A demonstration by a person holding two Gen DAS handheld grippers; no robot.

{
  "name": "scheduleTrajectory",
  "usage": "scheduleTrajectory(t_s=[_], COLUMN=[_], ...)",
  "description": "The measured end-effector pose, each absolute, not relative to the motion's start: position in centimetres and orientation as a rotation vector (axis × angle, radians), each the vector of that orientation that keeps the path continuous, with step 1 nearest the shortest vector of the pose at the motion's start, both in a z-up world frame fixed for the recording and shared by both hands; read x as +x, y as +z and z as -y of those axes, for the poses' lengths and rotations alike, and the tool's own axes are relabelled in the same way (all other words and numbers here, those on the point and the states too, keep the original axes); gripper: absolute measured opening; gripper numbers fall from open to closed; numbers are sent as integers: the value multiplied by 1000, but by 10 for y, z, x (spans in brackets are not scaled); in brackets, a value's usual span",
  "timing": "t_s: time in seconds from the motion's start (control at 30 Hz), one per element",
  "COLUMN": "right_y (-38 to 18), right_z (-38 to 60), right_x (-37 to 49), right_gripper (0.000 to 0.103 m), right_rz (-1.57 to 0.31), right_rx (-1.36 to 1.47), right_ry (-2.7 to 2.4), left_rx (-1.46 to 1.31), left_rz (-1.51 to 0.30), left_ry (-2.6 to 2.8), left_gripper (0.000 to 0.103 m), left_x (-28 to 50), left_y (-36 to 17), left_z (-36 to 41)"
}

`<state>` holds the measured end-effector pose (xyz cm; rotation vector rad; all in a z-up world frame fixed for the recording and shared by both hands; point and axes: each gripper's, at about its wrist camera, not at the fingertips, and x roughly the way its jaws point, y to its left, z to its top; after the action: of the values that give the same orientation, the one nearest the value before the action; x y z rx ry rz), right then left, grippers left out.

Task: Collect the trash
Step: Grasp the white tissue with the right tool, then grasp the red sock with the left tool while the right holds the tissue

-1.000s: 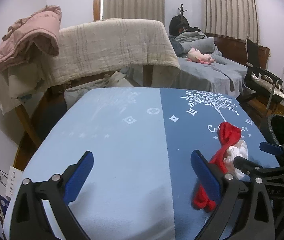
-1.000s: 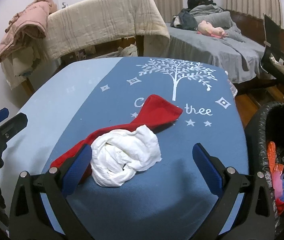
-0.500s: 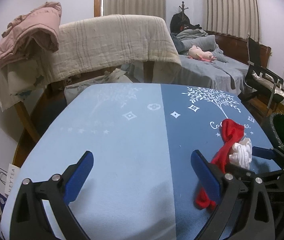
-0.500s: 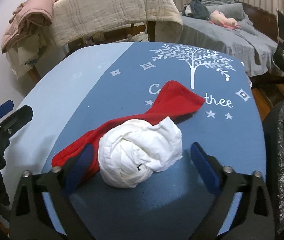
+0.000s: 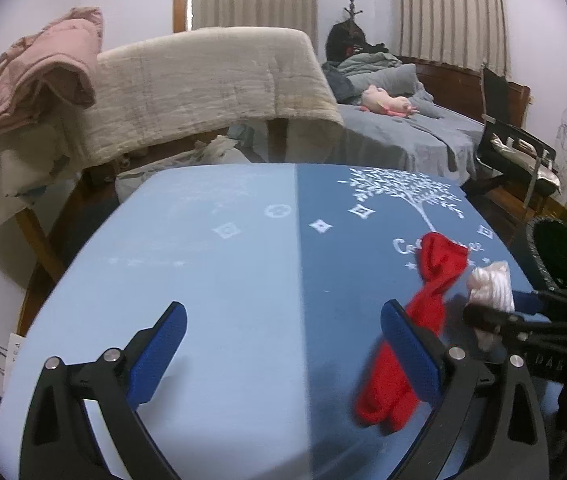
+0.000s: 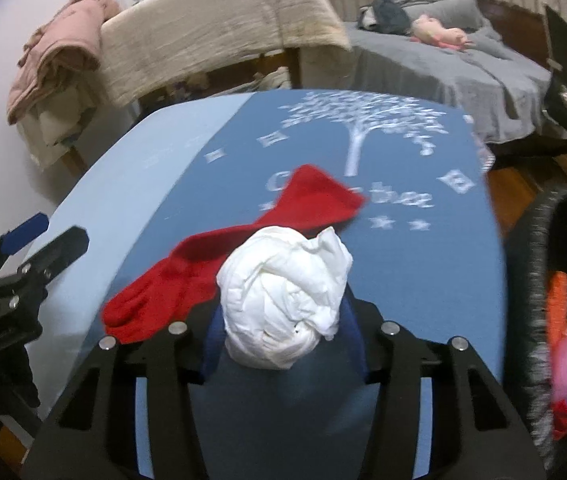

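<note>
The crumpled white wad (image 6: pixel 283 300) sat at the center of the right wrist view, pinched between the 2 blue pads of the right gripper (image 6: pixel 283 344), whose jaws had closed on it. It lay just beside, perhaps touching, the red sock (image 6: pixel 243 252) on the blue tablecloth (image 6: pixel 423 280). The risk looked twofold: soft paper could compress and slip from the pads on lifting, or the wad could snag the sock and drag it toward the bin (image 6: pixel 531 248) at the right edge. The left gripper (image 5: pixel 283 344) hung with jaws wide apart and nothing between them, low in its own frame.
</note>
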<state>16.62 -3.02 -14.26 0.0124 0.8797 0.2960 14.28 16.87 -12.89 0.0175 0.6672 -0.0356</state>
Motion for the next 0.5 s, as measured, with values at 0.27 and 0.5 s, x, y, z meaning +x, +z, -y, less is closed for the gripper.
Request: scheduleTrajectory(t_s=[0.27,0.5], right_y=[-142,-139], right_z=[71,91], right_x=[174,178], right_gripper=[50,51], right_rz=[-860,-841], right_rx=[50,64], right_ry=[218,196], left_rx=[32,29], left_rz=[-692,-741], left_ry=[-131,-193], left_gripper=[96,94], left_x=[163,182], left_y=[-139,-149], left_z=[-121,-94])
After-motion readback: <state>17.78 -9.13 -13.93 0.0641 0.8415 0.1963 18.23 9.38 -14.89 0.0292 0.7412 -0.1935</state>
